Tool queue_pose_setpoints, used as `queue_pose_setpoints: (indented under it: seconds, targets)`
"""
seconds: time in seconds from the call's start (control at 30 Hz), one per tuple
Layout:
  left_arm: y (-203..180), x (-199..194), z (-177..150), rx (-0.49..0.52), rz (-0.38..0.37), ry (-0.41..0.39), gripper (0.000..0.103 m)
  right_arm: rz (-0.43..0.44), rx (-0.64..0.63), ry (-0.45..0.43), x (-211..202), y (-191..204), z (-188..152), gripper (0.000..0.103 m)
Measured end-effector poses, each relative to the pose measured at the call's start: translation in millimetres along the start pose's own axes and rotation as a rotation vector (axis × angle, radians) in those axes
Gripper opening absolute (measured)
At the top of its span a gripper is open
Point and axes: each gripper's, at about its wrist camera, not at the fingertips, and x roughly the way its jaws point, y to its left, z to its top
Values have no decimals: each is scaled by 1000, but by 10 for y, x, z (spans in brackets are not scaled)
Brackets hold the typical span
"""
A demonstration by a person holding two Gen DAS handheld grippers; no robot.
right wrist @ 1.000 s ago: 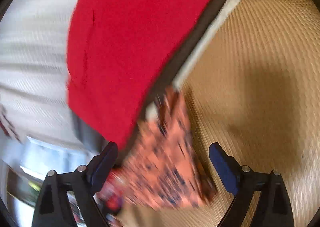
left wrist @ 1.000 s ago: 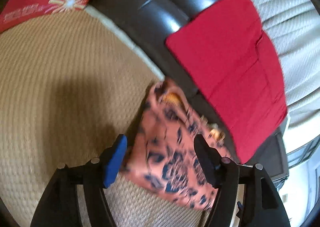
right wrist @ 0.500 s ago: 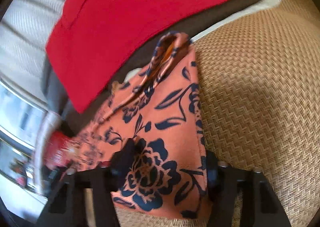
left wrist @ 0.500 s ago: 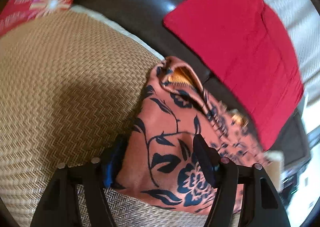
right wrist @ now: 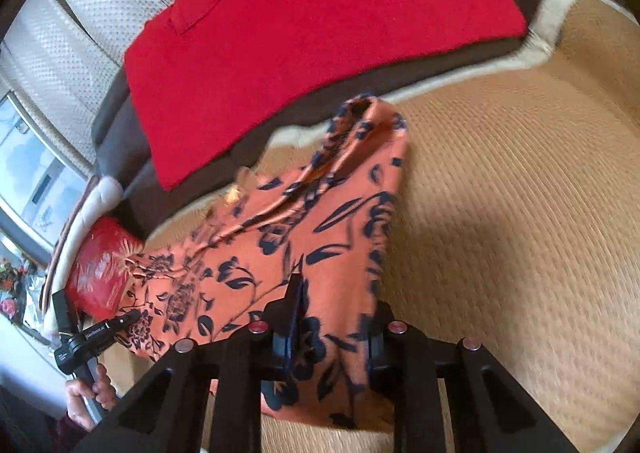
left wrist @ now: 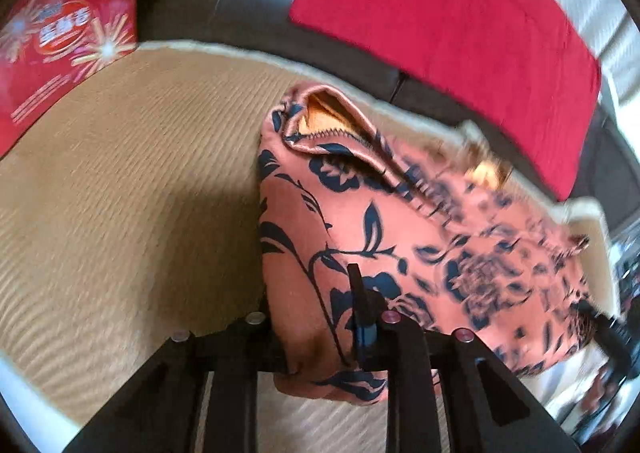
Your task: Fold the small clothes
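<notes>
An orange garment with a dark blue flower print (left wrist: 360,221) lies on a woven tan mat (left wrist: 128,181). My left gripper (left wrist: 316,317) is shut on its near left corner, with cloth bunched between the fingers. In the right wrist view the same garment (right wrist: 304,237) stretches away to the left. My right gripper (right wrist: 332,329) is shut on its near right corner. The garment hangs taut between the two grippers, and its far edge rests on the mat.
A folded red cloth (left wrist: 452,29) lies on a dark sofa (left wrist: 224,1) beyond the mat; it also shows in the right wrist view (right wrist: 304,33). A red printed package (left wrist: 56,37) sits at the mat's far left. The left hand-held gripper (right wrist: 92,337) shows at lower left.
Both grippers were open around the garment a second ago. They have closed on its two near corners and drawn apart, so the cloth is spread out between them.
</notes>
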Motion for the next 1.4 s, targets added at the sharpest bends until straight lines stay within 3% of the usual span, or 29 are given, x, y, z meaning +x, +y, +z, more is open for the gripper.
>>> queue_pose_setpoints:
  seconds: [0.07, 0.13, 0.17, 0.2, 0.27, 0.33, 0.4, 0.5, 0.53, 0.57, 0.63, 0.87, 1.0, 1.1, 1.3, 1.4]
  targets:
    - [98, -67, -140, -5, 28, -6, 43, -100, 4, 48, -56, -167, -123, 28]
    - [152, -341, -146, -26, 75, -96, 43, -150, 64, 16, -207, -309, -82, 28]
    - [157, -405, -101, -24, 91, -143, 43, -140, 97, -73, -389, -364, -31, 28]
    - [103, -589, -68, -5, 114, -241, 43, -109, 94, -119, -460, -334, -23, 28]
    - [-51, -720, 6, 42, 47, -303, 43, -22, 41, -183, -600, -163, 57, 28]
    - [-267, -631, 58, 94, -5, -268, 43, 19, -28, -152, -508, 131, 44, 28]
    - [-538, -403, 44, 173, -31, -198, 43, 60, -70, -60, -232, 414, 5, 28]
    - [-839, 20, -43, 257, -112, -6, 43, 78, -136, 76, 259, 702, -49, 28]
    - [-921, 218, -41, 266, -140, 72, 43, 61, -169, 115, 399, 729, -71, 28]
    - [-952, 293, -43, 259, -146, 93, 43, 53, -191, 177, 607, 814, -74, 28]
    - [-959, 465, 68, 219, -174, 119, 43, 54, -187, 207, 811, 833, -54, 28]
    - [-953, 672, 569, 99, -229, 29, 43, 57, -97, 112, 1254, 820, 500, 29]
    - [-932, 569, 823, 31, -214, -170, 43, 89, -8, -63, 1189, 820, 752, 28]
    - [-855, 447, 918, -39, -201, -281, 51, 122, 13, -117, 1061, 789, 807, 28]
    - [-698, 390, 868, -107, -199, -227, 53, 184, -42, -62, 903, 875, 645, 28]
    - [-839, 355, 690, -28, -140, -154, 53, 165, -91, 7, 991, 1048, 540, 28]
